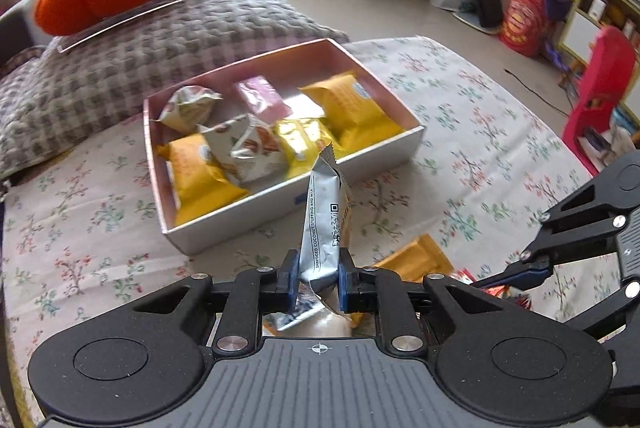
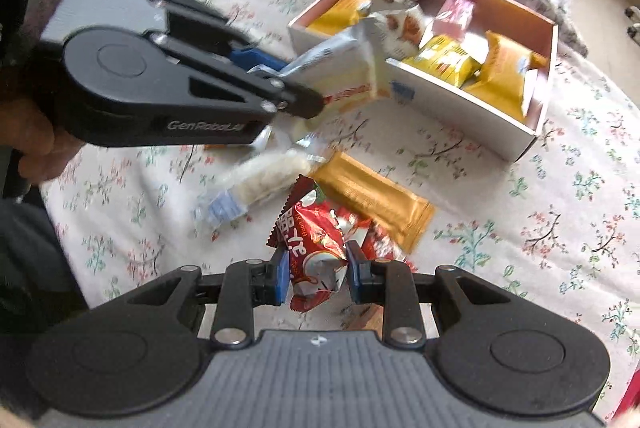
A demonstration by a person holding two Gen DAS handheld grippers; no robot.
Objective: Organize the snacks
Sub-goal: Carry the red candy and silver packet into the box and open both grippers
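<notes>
On left claw (image 2: 316,95): "GenRoboLAI" lettering

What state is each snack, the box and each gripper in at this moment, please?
Left gripper: shut on the white packet, lifted.
Right gripper: shut on the red packet.
Box: open, partly filled with snacks.
Gold bar: lying on the bedsheet.
Clear packet: lying on the bedsheet.

Left gripper (image 1: 318,282): pitched steeply down, pads clamped on a silver packet (image 1: 324,228) that sticks out toward 12 o'clock. Right gripper (image 2: 316,278): also steeply down, pads pinching a red packet (image 2: 316,248). In the right wrist view the left one enters from 9 o'clock.
</notes>
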